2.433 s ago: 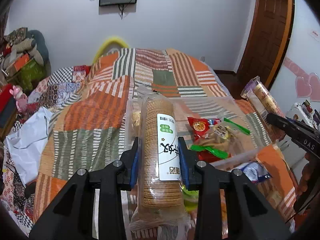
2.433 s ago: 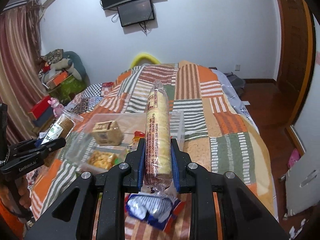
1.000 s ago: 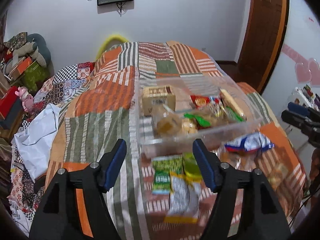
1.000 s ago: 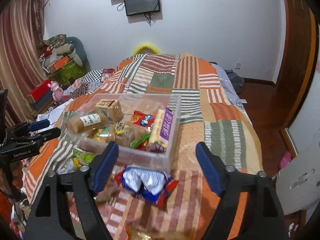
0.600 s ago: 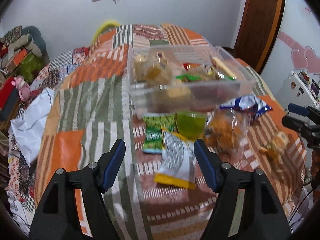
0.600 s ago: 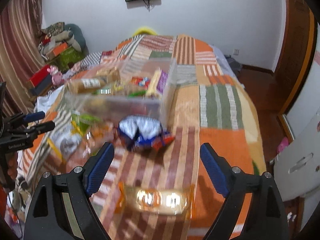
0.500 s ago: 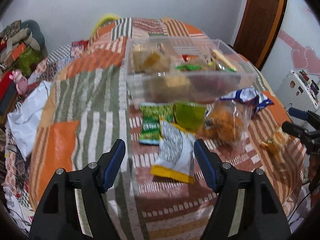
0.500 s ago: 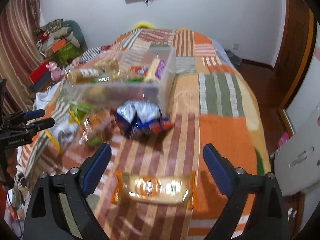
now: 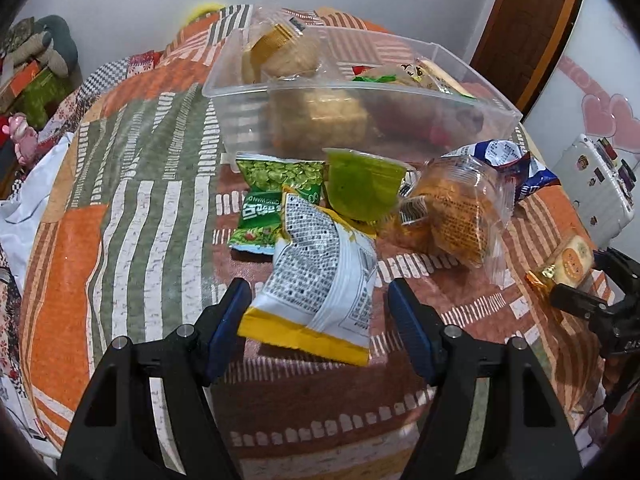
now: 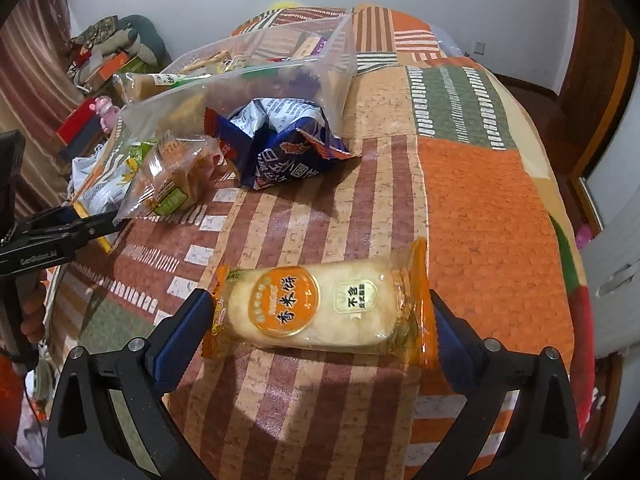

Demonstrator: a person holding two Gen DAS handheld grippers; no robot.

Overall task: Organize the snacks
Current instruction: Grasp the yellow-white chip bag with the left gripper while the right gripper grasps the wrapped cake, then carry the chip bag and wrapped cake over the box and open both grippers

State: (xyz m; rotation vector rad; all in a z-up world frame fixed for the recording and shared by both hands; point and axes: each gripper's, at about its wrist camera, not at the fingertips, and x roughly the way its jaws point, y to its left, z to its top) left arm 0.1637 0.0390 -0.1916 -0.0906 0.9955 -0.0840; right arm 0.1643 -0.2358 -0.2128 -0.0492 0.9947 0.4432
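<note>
While both tools gape wide | left tool [image 9: 318, 312]: light crinkly white-yellow snack bag [image 9: 316, 276], to be pinched mid-body | right tool [image 10: 320, 320]: brittle rice cracker pack [image 10: 316, 306], to be held gently across its long sides.

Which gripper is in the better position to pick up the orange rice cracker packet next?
The right gripper. Its open jaws already bracket the orange rice cracker packet on the striped patchwork blanket. The left gripper is open around the white and yellow snack bag, farther away.
</note>
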